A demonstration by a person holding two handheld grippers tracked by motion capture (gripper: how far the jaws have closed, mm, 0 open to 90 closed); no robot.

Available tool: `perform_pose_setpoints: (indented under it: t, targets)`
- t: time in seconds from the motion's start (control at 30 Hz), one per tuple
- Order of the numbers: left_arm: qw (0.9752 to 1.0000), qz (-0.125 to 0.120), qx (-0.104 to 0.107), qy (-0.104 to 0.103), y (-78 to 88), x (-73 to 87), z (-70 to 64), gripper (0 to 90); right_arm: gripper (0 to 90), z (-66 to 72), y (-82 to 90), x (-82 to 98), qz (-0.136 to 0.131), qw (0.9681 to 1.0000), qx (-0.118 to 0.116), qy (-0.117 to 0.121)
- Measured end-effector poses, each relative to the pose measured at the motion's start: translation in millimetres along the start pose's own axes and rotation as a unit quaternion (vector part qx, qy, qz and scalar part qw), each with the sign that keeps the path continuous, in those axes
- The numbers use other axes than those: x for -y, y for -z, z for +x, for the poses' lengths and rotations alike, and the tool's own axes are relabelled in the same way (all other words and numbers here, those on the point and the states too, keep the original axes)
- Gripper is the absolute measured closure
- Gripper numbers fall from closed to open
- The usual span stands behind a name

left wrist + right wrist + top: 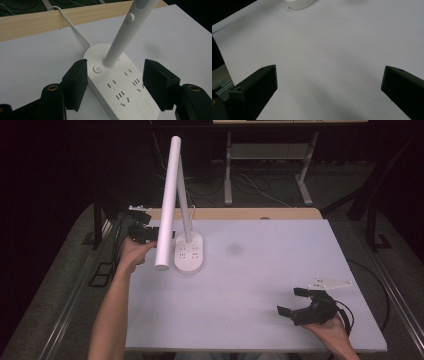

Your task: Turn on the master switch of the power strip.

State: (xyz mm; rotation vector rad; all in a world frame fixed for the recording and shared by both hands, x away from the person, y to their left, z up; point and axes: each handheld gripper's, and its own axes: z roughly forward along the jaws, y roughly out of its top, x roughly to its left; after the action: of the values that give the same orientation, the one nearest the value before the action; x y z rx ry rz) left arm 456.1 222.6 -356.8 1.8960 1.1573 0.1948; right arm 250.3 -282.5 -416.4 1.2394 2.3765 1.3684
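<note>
A white desk lamp stands at the table's back left: a long tube head (167, 200) on a slanted stem (120, 47), and an oval base (189, 252) with sockets and a power button (97, 69). My left gripper (142, 232) sits just left of the lamp. In the left gripper view its jaws (115, 62) straddle the base (120, 87), with the pads close to its two long edges; I see no firm press. My right gripper (290, 301) rests open near the front right corner, with nothing between its fingers (329, 70).
The white tabletop (250, 280) has a wooden strip (240, 213) along its far edge. The lamp's white cord (72, 25) runs over that strip. The lamp head overhangs the left gripper. Desk legs and cables stand on the floor beyond.
</note>
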Motion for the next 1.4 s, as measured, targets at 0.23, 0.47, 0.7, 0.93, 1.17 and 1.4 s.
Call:
perform_pose_setpoints:
  t: [0.23,0.47,0.7,0.93,1.17,1.4]
  targets:
    - [0.9997,-0.010,-0.005,0.022,-7.8,1.8,8.1,42.8,0.1,-0.5,0.1,0.2,0.000,1.0000,0.001,-0.002]
    - [0.9984,-0.027,-0.007,0.050,-13.5,3.6,16.7,51.6,0.0,-1.0,0.2,0.4,0.001,1.0000,0.001,-0.001]
    - [0.9965,-0.039,-0.007,0.074,-22.7,7.6,22.9,61.2,0.1,-0.7,-0.3,0.4,0.003,1.0000,0.000,-0.001]
    - [0.9954,-0.037,-0.006,0.088,-33.1,12.2,25.8,72.2,0.1,-0.8,-0.7,0.5,0.005,1.0000,0.001,0.000]
    - [0.9954,-0.032,0.000,0.090,-41.2,14.6,24.5,80.8,0.1,-1.1,-1.1,0.9,0.005,1.0000,0.001,0.002]
    - [0.9961,-0.029,-0.012,0.083,-48.7,15.5,23.6,89.3,0.1,-1.0,-1.2,0.9,0.006,1.0000,0.001,0.003]
